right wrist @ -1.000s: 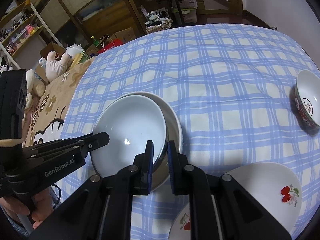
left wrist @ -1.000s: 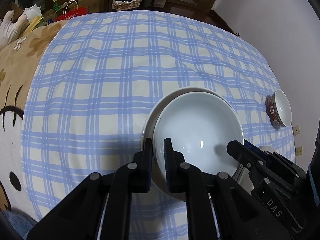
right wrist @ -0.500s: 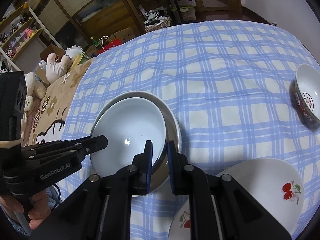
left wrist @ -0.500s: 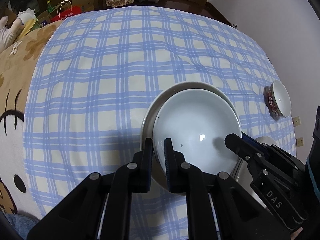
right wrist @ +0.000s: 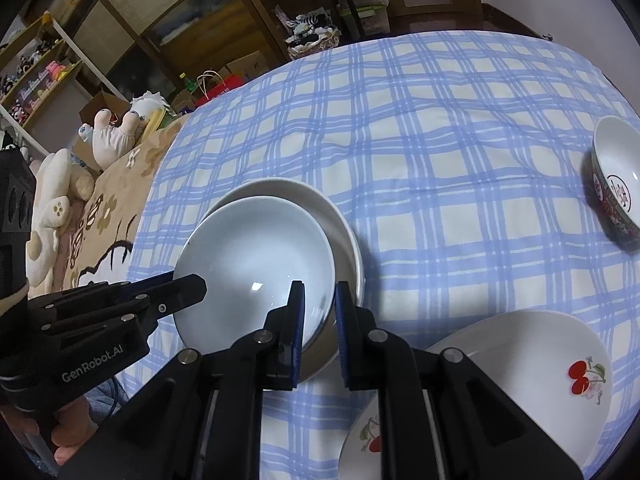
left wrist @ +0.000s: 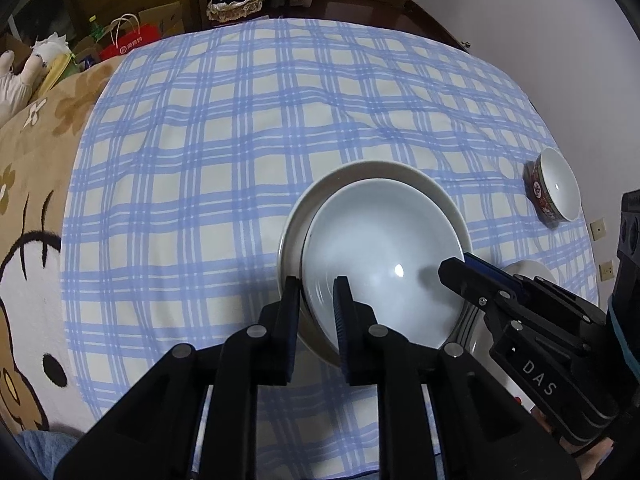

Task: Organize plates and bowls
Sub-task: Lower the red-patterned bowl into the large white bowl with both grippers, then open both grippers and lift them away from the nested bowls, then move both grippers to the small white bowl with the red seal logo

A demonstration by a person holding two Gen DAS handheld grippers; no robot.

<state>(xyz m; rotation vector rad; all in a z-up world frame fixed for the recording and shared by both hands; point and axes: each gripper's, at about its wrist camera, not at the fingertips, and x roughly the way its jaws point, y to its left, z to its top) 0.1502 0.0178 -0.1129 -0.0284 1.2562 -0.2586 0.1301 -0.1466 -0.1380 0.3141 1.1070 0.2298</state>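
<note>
A pale blue-white bowl (left wrist: 384, 256) (right wrist: 256, 252) lies inside a larger cream plate (left wrist: 360, 170) (right wrist: 320, 200), shifted toward its near side. I cannot tell whether it rests fully in it. My left gripper (left wrist: 316, 284) (right wrist: 176, 292) straddles the bowl's near-left rim; its jaws are opening and the pads no longer seem to press. On the bowl's right rim my right gripper (right wrist: 319, 288) (left wrist: 456, 270) is shut, one finger inside and one outside.
A red-patterned small bowl (left wrist: 556, 188) (right wrist: 616, 184) stands at the far right of the blue checked cloth (left wrist: 240, 140). A white cherry-print plate (right wrist: 540, 344) lies near right, overlapping a second one (right wrist: 368, 436). A tan cartoon blanket (left wrist: 24, 200) lies to the left.
The gap between my left gripper's jaws has widened a little around the bowl's rim. The right gripper and the bowl keep their places.
</note>
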